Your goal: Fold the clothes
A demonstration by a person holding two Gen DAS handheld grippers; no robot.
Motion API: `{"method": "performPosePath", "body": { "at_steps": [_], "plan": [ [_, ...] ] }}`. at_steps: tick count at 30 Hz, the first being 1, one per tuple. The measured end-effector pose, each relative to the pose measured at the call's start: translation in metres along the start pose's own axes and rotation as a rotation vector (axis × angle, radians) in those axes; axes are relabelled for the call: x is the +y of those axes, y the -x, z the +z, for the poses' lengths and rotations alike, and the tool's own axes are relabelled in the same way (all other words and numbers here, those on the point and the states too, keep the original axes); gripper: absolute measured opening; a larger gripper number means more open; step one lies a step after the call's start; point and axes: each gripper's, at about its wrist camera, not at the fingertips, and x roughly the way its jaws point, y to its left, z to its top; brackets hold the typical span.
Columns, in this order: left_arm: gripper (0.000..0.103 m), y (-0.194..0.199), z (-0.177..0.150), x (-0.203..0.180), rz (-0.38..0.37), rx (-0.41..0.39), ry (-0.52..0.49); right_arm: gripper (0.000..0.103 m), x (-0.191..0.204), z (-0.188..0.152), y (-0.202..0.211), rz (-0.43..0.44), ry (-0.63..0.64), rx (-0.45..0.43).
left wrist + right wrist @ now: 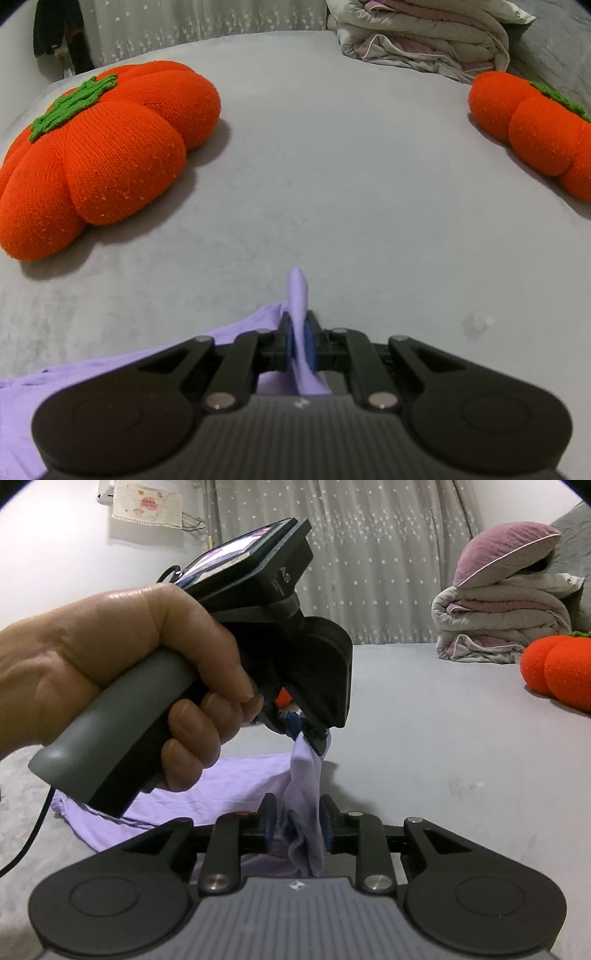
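A lilac garment (229, 794) of thin, soft cloth is spread in loose wrinkles on a grey bed (332, 184), one bunched corner being lifted off it. That corner is clamped between the blue pads of the left gripper (300, 343), which is gripped by a hand (122, 686). The same hanging fold is seen between the parted pads of the right gripper (297, 827), which are not pressed on it. Two orange pumpkin cushions (99, 155) and a pile of folded quilts (498, 624) are set farther back.
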Motion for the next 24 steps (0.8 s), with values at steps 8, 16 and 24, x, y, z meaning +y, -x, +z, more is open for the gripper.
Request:
{"method": "performPosePath", "body": {
  "at_steps": [8, 16, 24],
  "plan": [
    [0.007, 0.0, 0.0, 0.0, -0.006, 0.0, 0.009, 0.01, 0.003, -0.001, 0.002, 0.009, 0.011, -0.013],
    [0.007, -0.002, 0.0, 0.005, -0.01, -0.006, 0.029, 0.009, 0.02, -0.004, 0.01, -0.049, 0.093, -0.062],
    [0.007, -0.006, -0.001, 0.012, -0.003, -0.002, 0.048, 0.009, 0.019, -0.004, 0.01, -0.028, 0.077, -0.049]
  ]
}}
